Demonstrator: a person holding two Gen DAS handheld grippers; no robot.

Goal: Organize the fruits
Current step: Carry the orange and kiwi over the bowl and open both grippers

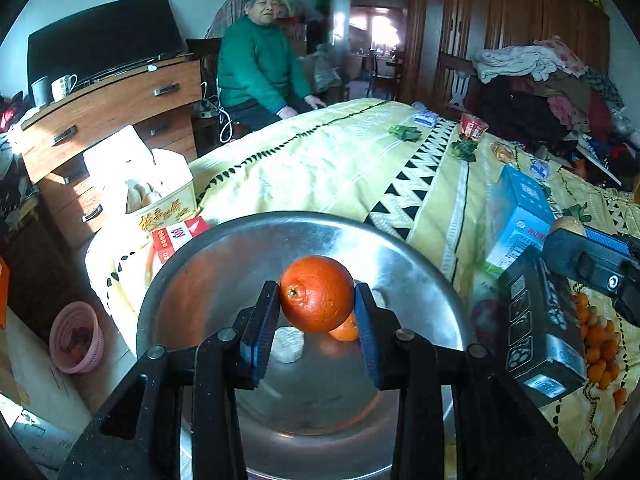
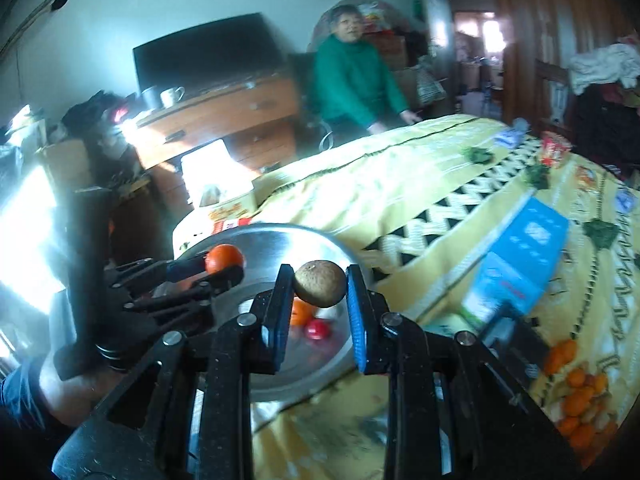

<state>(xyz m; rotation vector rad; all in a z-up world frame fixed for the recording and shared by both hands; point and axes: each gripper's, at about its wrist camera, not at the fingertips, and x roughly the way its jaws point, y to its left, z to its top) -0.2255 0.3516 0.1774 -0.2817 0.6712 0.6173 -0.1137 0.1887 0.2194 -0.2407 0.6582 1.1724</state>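
My left gripper [image 1: 316, 292] is shut on a round orange [image 1: 317, 294] and holds it over a steel basin [image 1: 224, 240] at the corner of the bed. In the basin lie a smaller orange [image 1: 347, 330] and a pale whitish piece [image 1: 287, 345]. In the right wrist view, my right gripper [image 2: 319, 277] is shut on a brown round fruit [image 2: 320, 283] above the basin's [image 2: 280, 232] near rim. A red fruit [image 2: 318, 329] and an orange [image 2: 301, 312] lie inside. The left gripper [image 2: 224, 269] with its orange [image 2: 224, 258] shows to the left.
A yellow patterned bedspread [image 1: 340, 160] carries a blue carton [image 1: 520, 216], a black box [image 1: 536, 320] and a heap of small oranges [image 1: 600, 344]. A person in a green sweater [image 1: 256, 68] sits at the far side. A white box [image 1: 148, 184], a dresser [image 1: 120, 100] and a pink basket [image 1: 76, 336] stand left.
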